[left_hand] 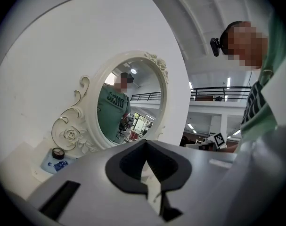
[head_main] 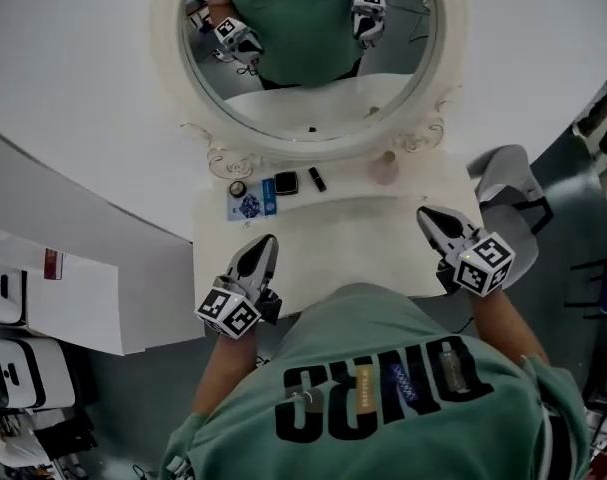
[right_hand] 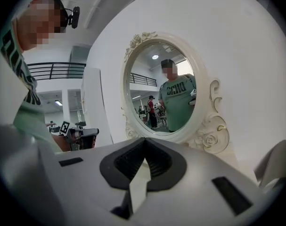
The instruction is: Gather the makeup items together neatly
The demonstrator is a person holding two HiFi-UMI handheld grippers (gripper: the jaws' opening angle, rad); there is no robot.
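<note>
Both pairs of jaws closed tip to tip, empty; nothing yet gathered
Ahead of the left gripper [head_main: 266, 241] the jar [head_main: 237, 188], packet [head_main: 251, 203], compact [head_main: 286, 182] and lipstick [head_main: 317, 179] are ranged; the bottle [head_main: 385, 168] (pale) is beyond the right gripper [head_main: 427, 214]; approached unopened, it could be toppled.

Staged dressing corner inside a large indoor hall: a white vanity table [head_main: 353, 243] with an ornate oval mirror [head_main: 313, 78] stands against a white partition [left_hand: 62, 41], with a railed mezzanine [left_hand: 213, 94] and ceiling strip lights [left_hand: 227, 82] beyond.
</note>
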